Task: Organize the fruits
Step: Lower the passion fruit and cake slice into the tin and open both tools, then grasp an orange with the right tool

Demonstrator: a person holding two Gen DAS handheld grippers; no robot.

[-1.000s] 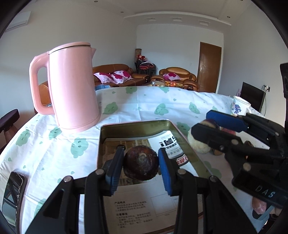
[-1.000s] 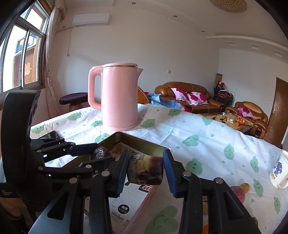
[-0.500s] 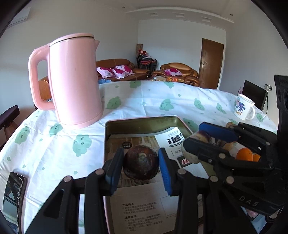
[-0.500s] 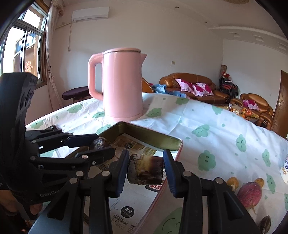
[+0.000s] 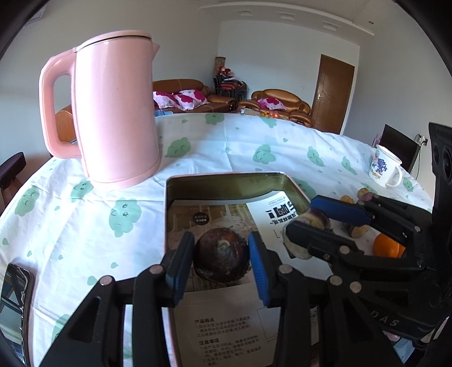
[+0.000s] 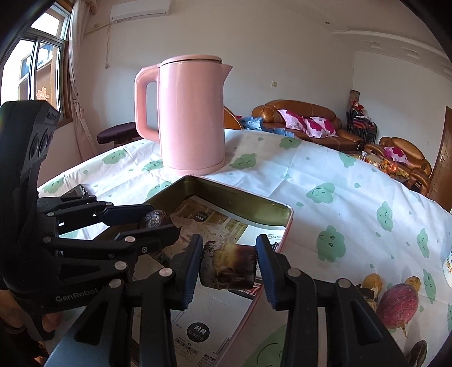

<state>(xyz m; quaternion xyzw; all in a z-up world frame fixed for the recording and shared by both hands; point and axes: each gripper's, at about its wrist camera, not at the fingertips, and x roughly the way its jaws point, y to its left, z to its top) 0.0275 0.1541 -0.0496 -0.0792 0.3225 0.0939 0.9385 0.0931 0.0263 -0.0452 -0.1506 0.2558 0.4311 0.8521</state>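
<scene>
- Left gripper [image 5: 221, 264] clamps a round dark-brown fruit [image 5: 221, 259] over the paper-lined gold metal tin [image 5: 226, 180].
- Right gripper [image 6: 228, 266] grasps a blocky, dark, pale-ended fruit [image 6: 228, 266] above that tin's edge.

White walls enclose a sunlit living room with brown leather sofas [image 6: 308, 121] carrying pink flowered cushions [image 5: 183, 98], a brown wooden door [image 5: 334, 93], a curtained window [image 6: 36, 73] at left, and an air conditioner [image 6: 139, 10] high on the wall.
</scene>
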